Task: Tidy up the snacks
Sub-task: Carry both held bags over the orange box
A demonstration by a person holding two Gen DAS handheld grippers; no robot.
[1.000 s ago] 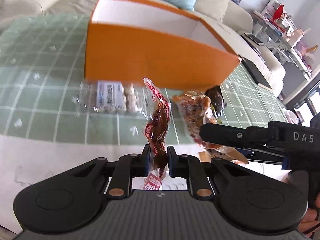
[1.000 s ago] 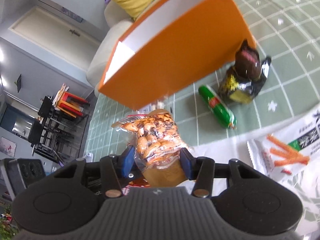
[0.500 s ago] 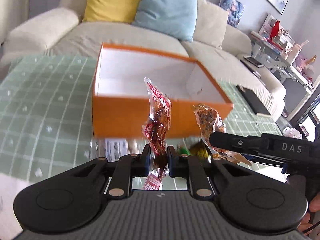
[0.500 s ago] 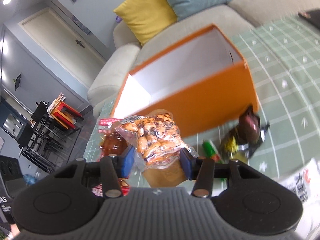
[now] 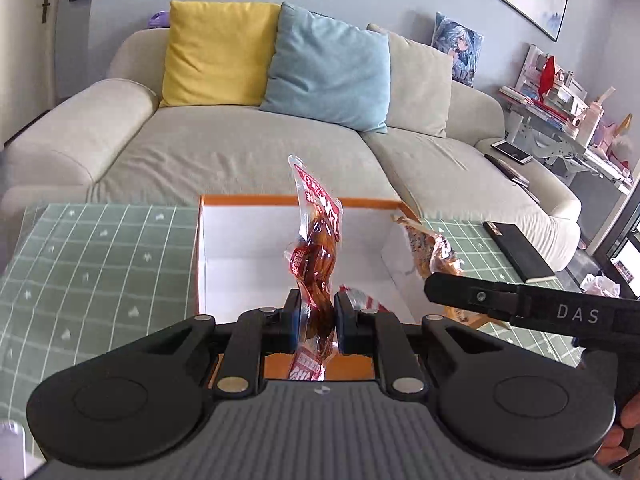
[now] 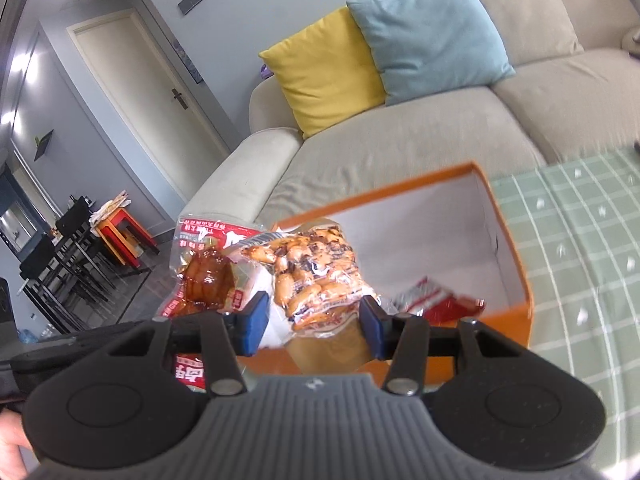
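My left gripper [image 5: 316,316] is shut on a clear pouch of brown braised meat with red print [image 5: 316,256], held upright over the near wall of the orange box [image 5: 240,200]. My right gripper [image 6: 314,324] is shut on a clear bag of peanuts [image 6: 316,276], also above the box [image 6: 516,320]; that bag [image 5: 432,248] shows at the box's right wall in the left wrist view. The meat pouch [image 6: 206,276] hangs just left of the peanuts. A red and white packet [image 6: 432,300] lies inside the white-lined box near its front.
The box stands on a table with a green checked cloth [image 5: 100,252]. Behind it is a beige sofa [image 5: 248,148] with yellow and blue cushions. A black notebook [image 5: 518,250] lies at the table's right edge. A hand [image 5: 616,432] grips the right tool.
Both grippers have risen with their packets and moved toward the box, from in front of its orange wall to above its open top. The snacks on the cloth have dropped out of view.
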